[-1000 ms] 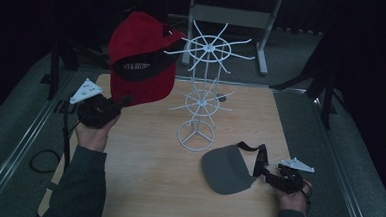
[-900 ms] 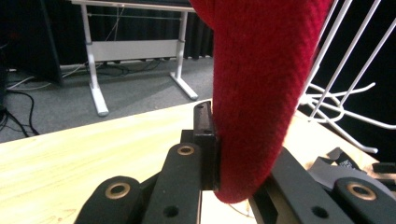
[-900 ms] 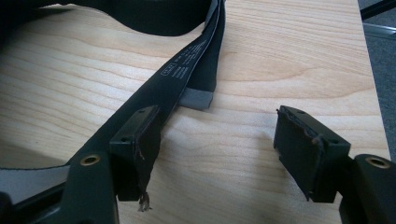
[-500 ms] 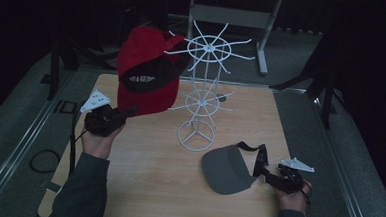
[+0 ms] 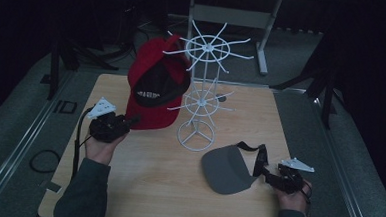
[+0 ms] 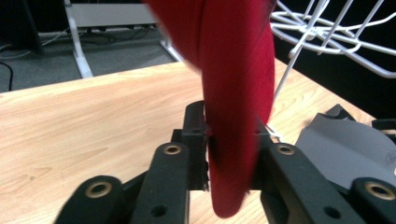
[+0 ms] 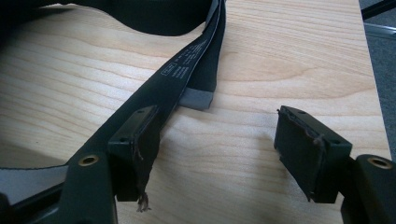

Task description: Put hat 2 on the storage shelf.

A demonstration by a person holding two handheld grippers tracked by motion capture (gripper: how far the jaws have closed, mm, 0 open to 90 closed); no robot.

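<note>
A red cap (image 5: 154, 86) is held up beside the white wire rack (image 5: 202, 91), its crown against the rack's upper arms. My left gripper (image 5: 129, 120) is shut on the cap's brim (image 6: 231, 140), which fills the gap between the jaws in the left gripper view. A grey cap (image 5: 228, 168) lies flat on the wooden table (image 5: 142, 186) near the front right, its black strap (image 7: 187, 65) trailing toward my right gripper (image 5: 270, 176). That gripper (image 7: 224, 149) is open; the strap lies along its left pad (image 7: 133, 140), with bare wood between the jaws.
The rack's round wire base (image 5: 195, 137) stands at the table's middle. Grey carpet borders the table on both sides, with a cable loop (image 5: 43, 160) at the left. A metal frame leg (image 5: 262, 47) stands beyond the far edge.
My left gripper has carried the red cap rightward and a little nearer, from left of the rack to against its arms. The right gripper and grey cap have stayed put.
</note>
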